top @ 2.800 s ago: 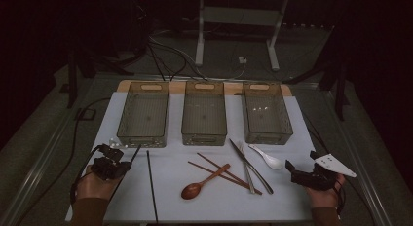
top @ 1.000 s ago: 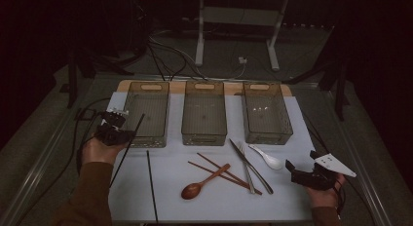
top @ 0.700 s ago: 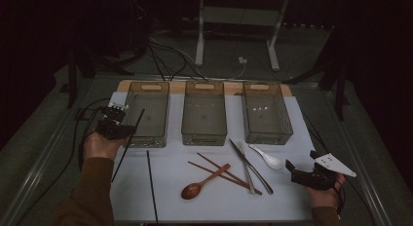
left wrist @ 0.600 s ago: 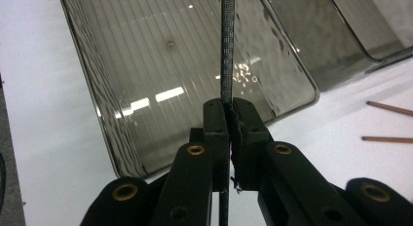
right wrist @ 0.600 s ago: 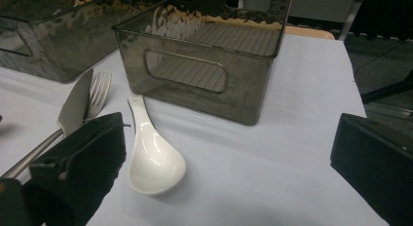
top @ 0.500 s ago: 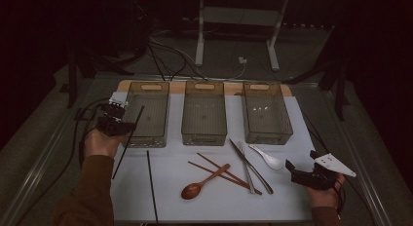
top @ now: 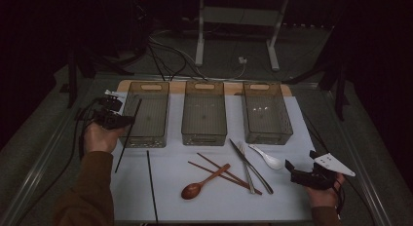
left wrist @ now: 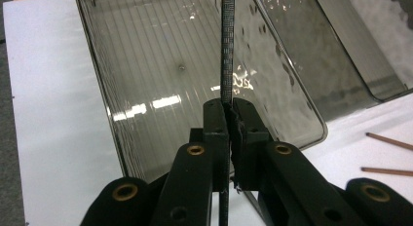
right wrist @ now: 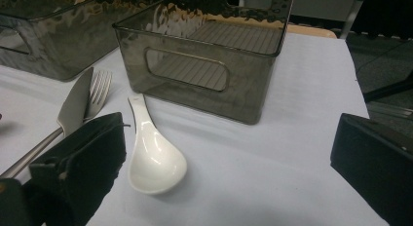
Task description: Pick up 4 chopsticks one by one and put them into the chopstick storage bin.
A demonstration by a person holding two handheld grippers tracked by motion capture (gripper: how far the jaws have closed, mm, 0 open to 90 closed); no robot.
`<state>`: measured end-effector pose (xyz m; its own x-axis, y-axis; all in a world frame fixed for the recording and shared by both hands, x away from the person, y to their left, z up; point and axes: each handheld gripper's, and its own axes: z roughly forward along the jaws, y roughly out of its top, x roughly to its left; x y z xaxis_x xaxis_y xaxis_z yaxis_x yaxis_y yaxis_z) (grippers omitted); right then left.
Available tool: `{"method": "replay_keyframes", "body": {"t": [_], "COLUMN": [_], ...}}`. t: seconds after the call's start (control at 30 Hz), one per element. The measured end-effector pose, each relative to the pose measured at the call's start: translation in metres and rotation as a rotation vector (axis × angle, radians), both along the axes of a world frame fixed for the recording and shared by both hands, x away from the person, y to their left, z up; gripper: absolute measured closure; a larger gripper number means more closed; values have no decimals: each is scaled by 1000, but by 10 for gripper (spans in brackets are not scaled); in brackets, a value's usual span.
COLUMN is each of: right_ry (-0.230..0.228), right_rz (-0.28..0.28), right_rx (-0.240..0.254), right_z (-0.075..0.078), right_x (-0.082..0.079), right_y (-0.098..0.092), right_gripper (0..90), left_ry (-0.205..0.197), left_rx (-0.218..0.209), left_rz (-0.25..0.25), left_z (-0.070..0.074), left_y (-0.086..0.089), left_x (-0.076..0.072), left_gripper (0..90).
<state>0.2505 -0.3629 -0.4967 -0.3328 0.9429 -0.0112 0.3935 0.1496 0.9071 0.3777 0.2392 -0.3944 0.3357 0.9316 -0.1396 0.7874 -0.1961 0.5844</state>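
The left gripper (left wrist: 228, 138) is clamped on a thin black chopstick (left wrist: 227, 46), holding it over the left bin (top: 146, 114). The grip is narrow and near mid-length, so the stick could pivot or slip and land on the bin's rim. The right gripper (top: 311, 176), jaws apart, rests near the white spoon (right wrist: 153, 155)

Your way into the left bin (top: 146, 114) is open from above. On the counter (top: 287, 197), the white spoon (right wrist: 153, 155) and fork (right wrist: 99, 92) crowd the right bin (top: 266, 111)'s front, seemingly without touching.
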Motion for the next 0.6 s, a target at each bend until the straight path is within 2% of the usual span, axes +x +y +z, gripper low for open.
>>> {"method": "replay_keyframes", "body": {"t": [0.6], "right_ry": [2], "right_rz": [2], "right_rx": [-4], "right_z": [0], "right_x": [1], "right_y": [0], "right_gripper": [0], "left_ry": [-18], "left_rx": [-18], "left_rz": [16], "left_z": [11], "left_y": [-3], "left_x": [18], "left_gripper": [875]}}
